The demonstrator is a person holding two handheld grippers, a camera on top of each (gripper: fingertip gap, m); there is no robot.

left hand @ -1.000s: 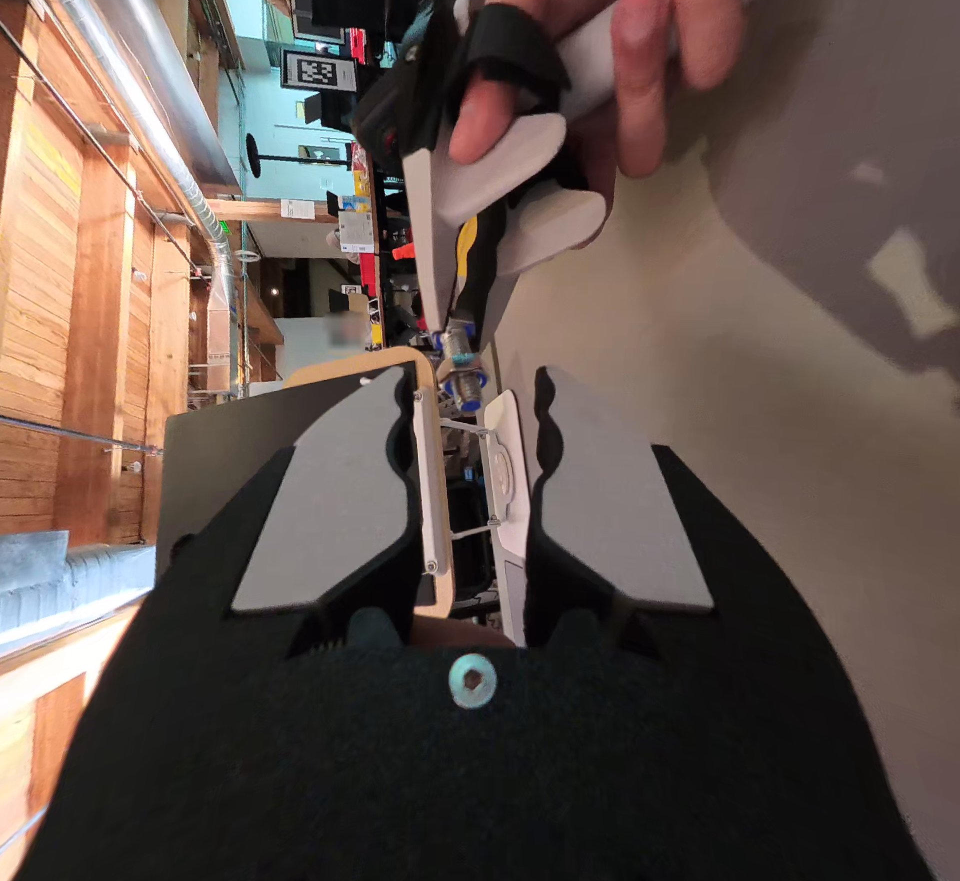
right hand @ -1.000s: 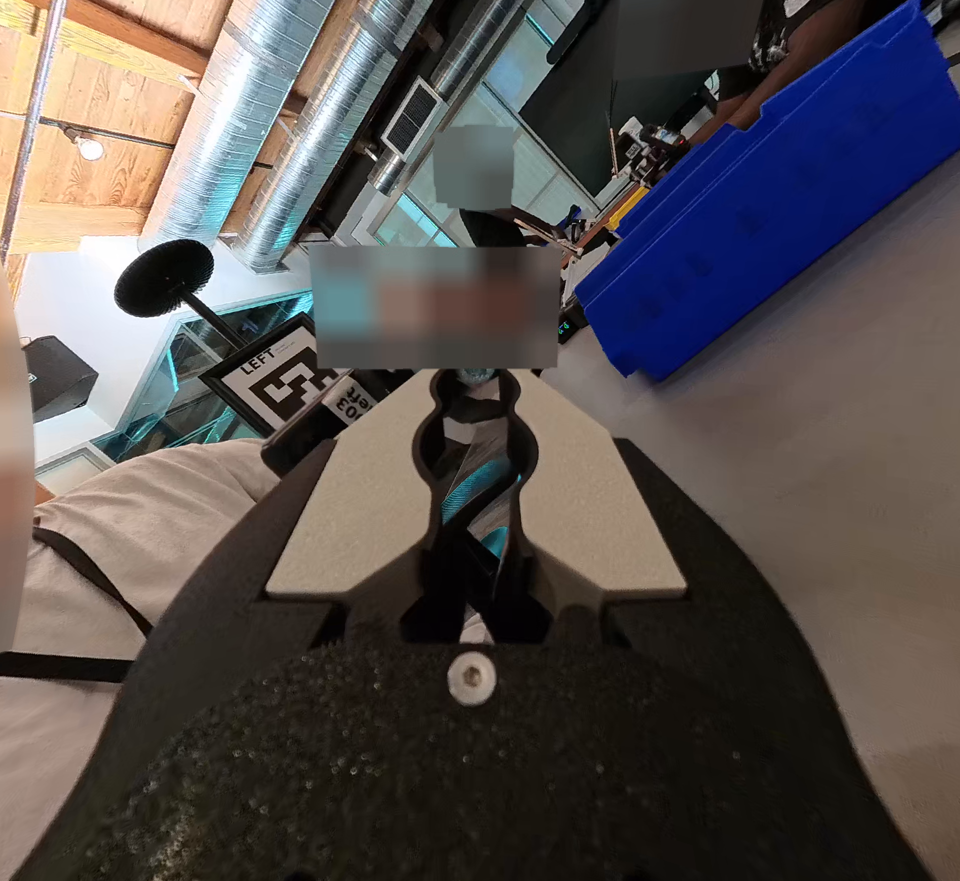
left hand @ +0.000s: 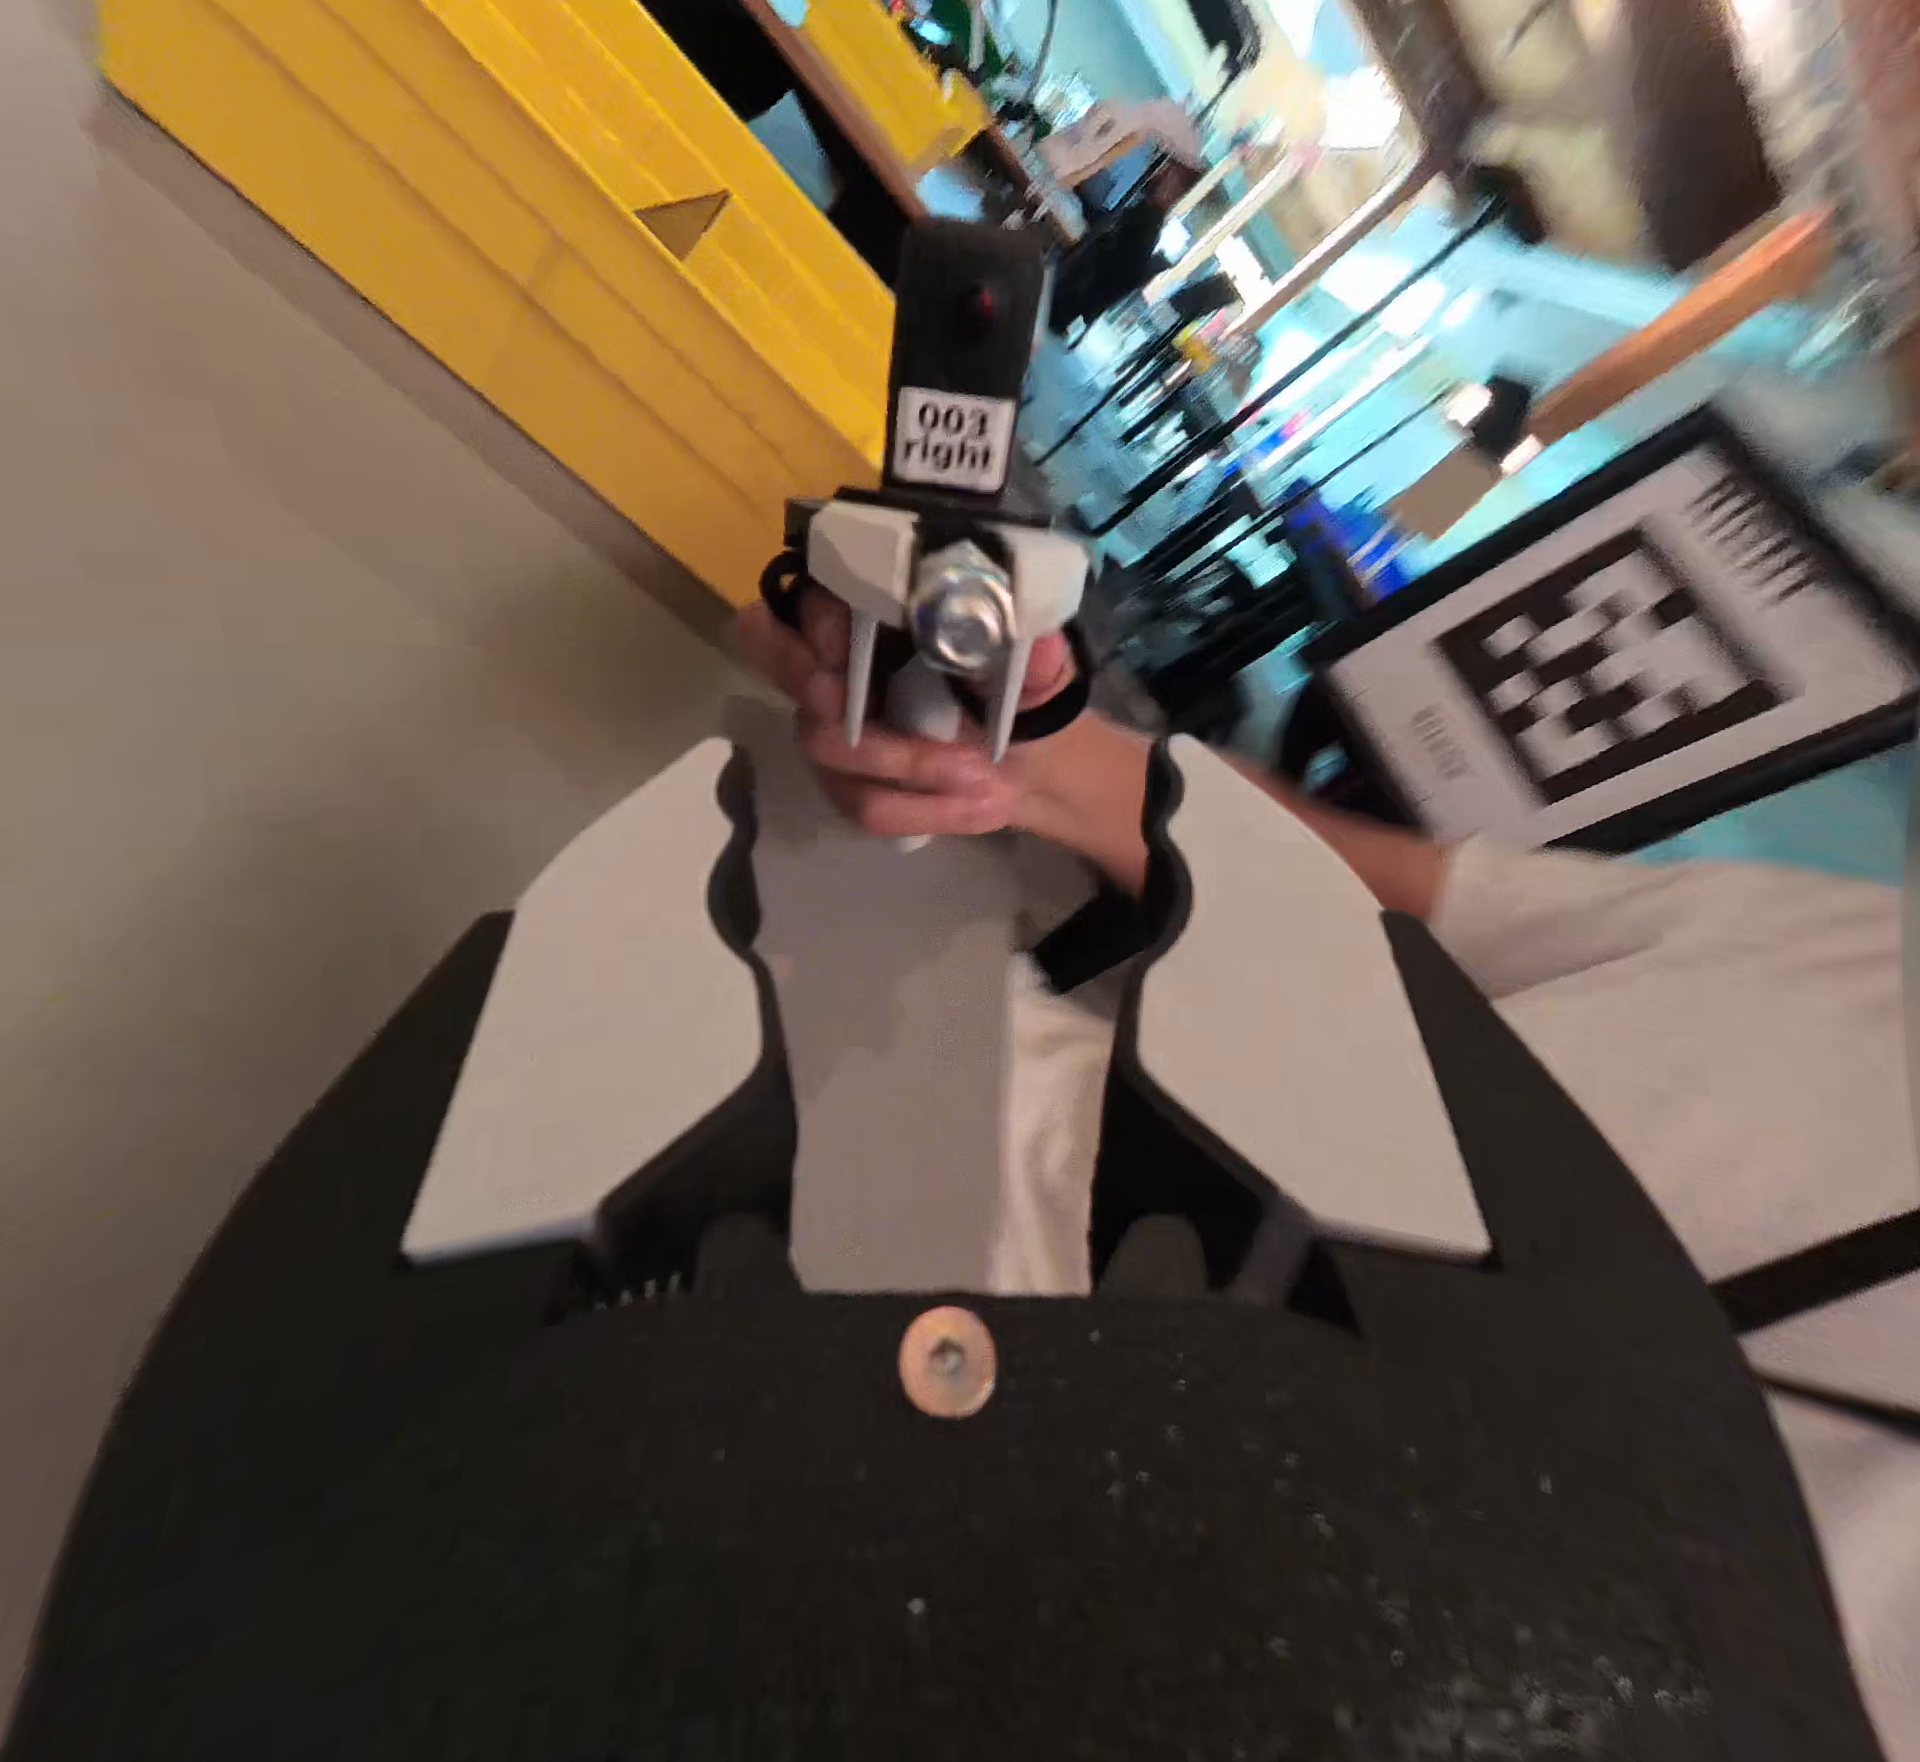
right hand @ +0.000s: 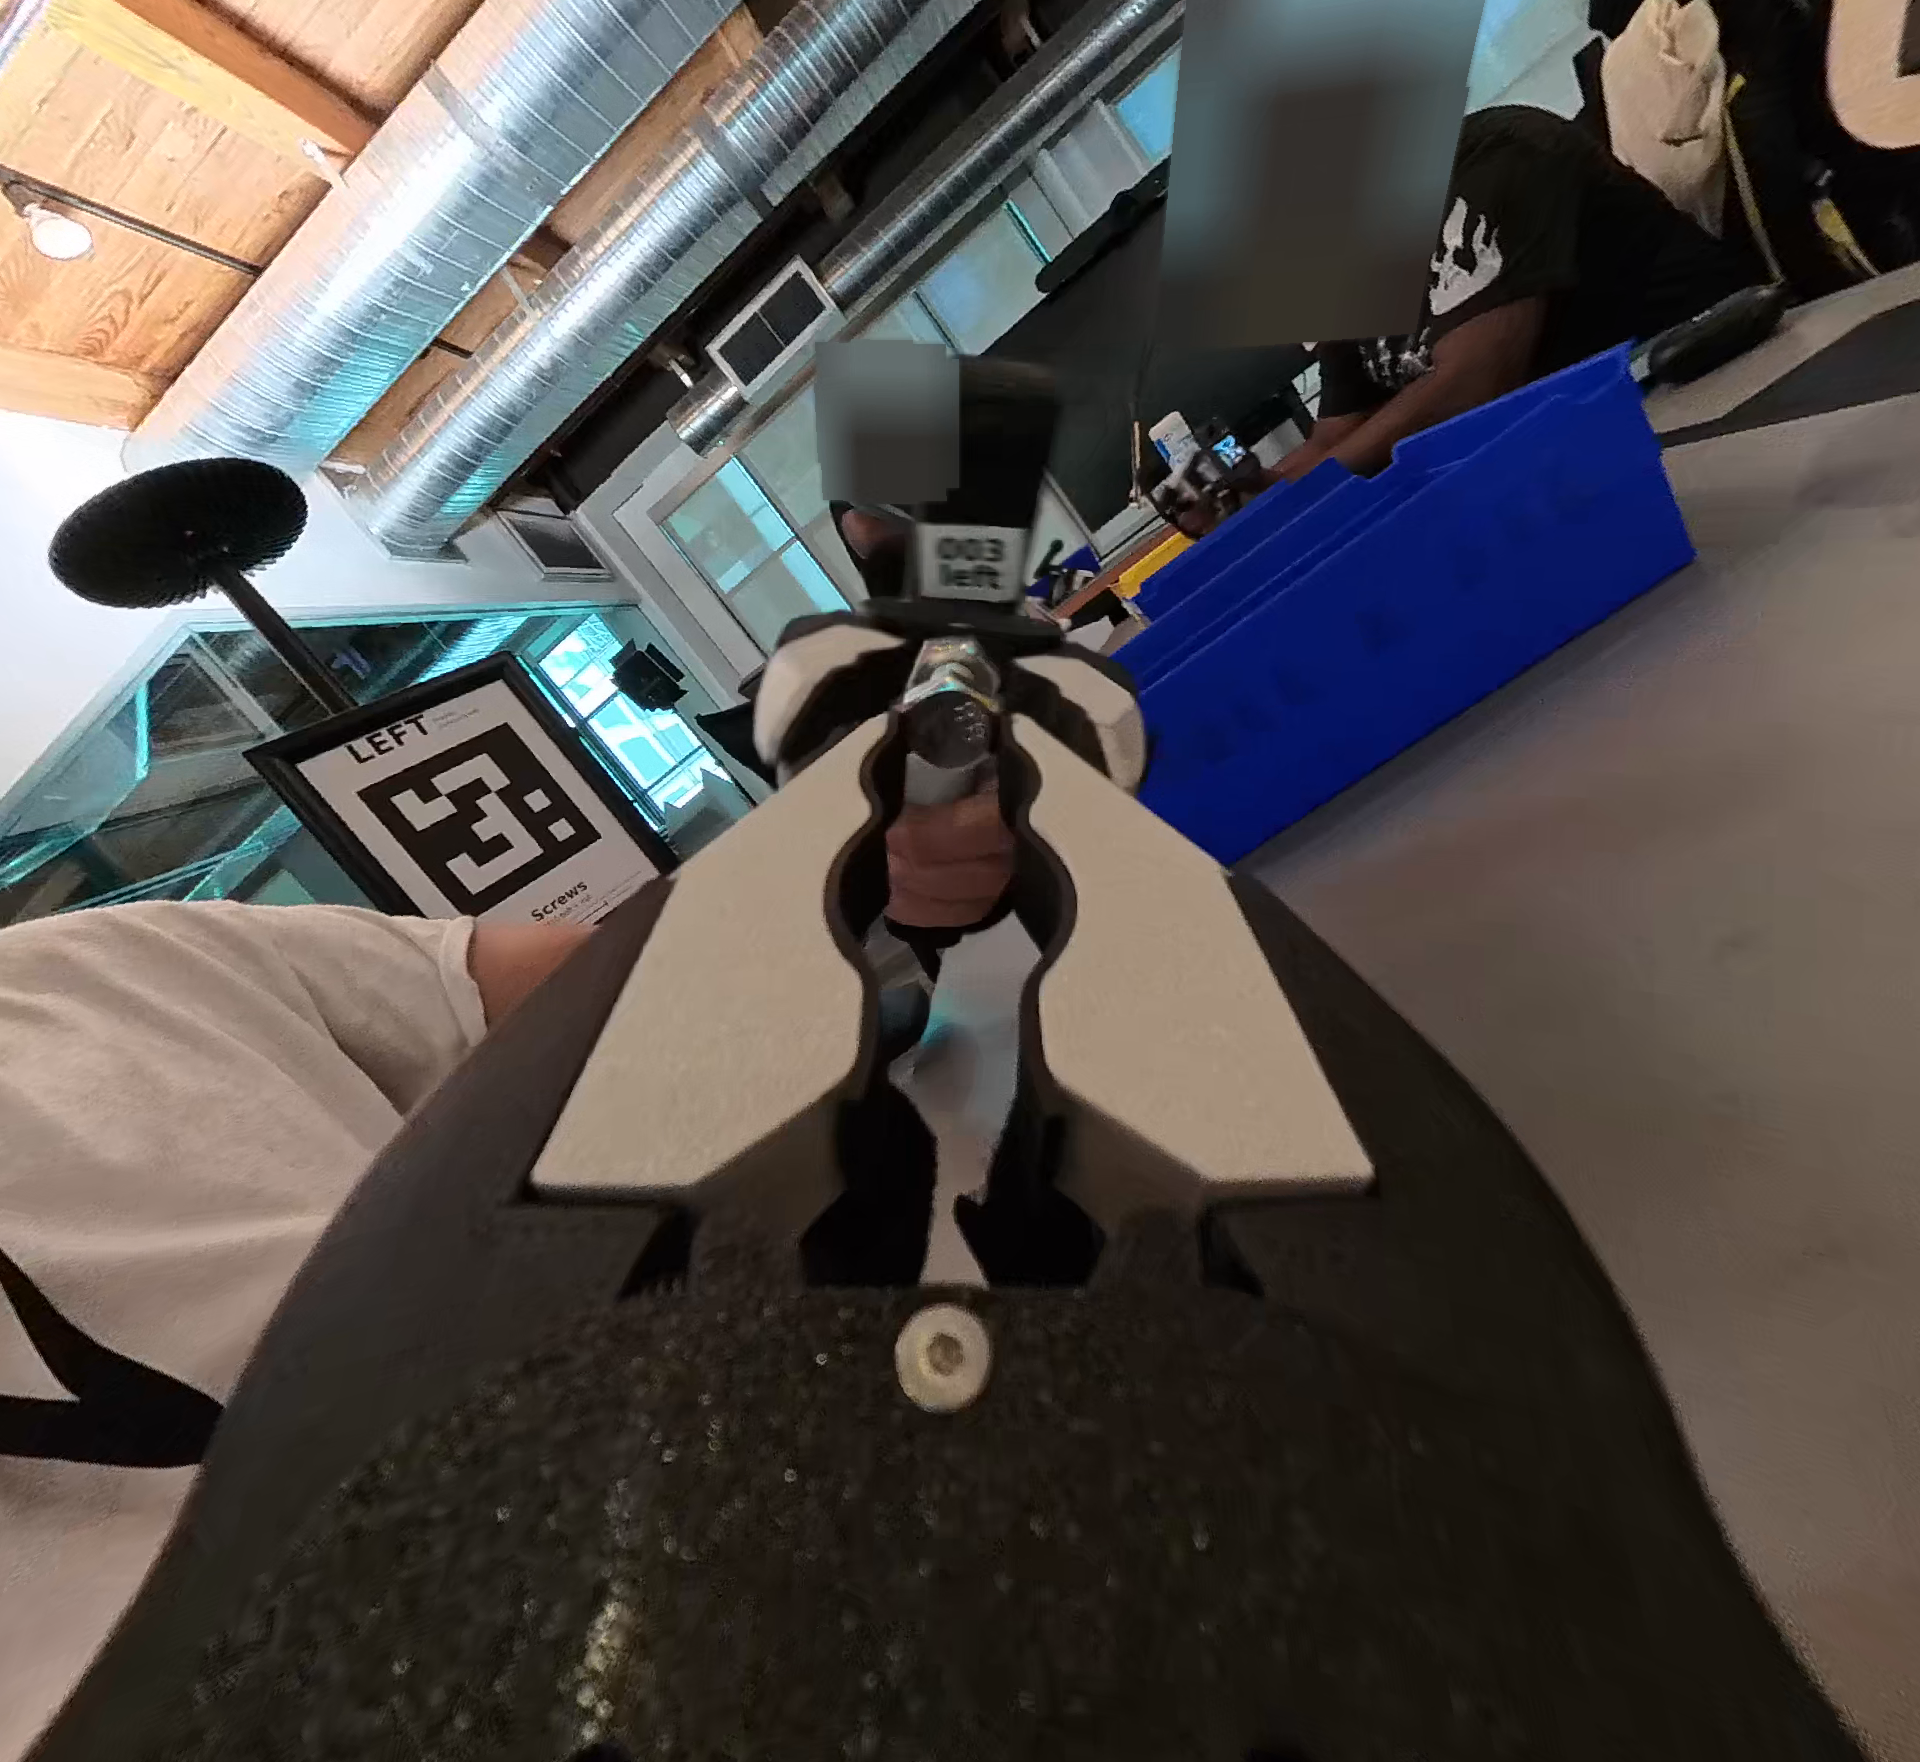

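While R gripper (left hand: pixel 961 632) jaws pinch metal bolt (left hand: pixel 961 616), L gripper (left hand: pixel 945 777) jaws wide, bare, yellow bins (left hand: pixel 468 185), blue bins (right hand: pixel 1455 632) contents unseen

Motion blur smears the room behind the yellow bins (left hand: pixel 447 185) and the framed marker sign (left hand: pixel 1621 652) in the left wrist view, while in the right wrist view the right gripper's fingers (right hand: pixel 748 964) hide most of the bolt (right hand: pixel 951 725) and the hand (right hand: pixel 940 865) beyond.

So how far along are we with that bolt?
Done: a hex nut appears to sit on the silver bolt. In hand: the right gripper is clamped on that bolt, above the table. The left gripper faces it, jaws wide open, bare. Left: the bolt is not yet set down.
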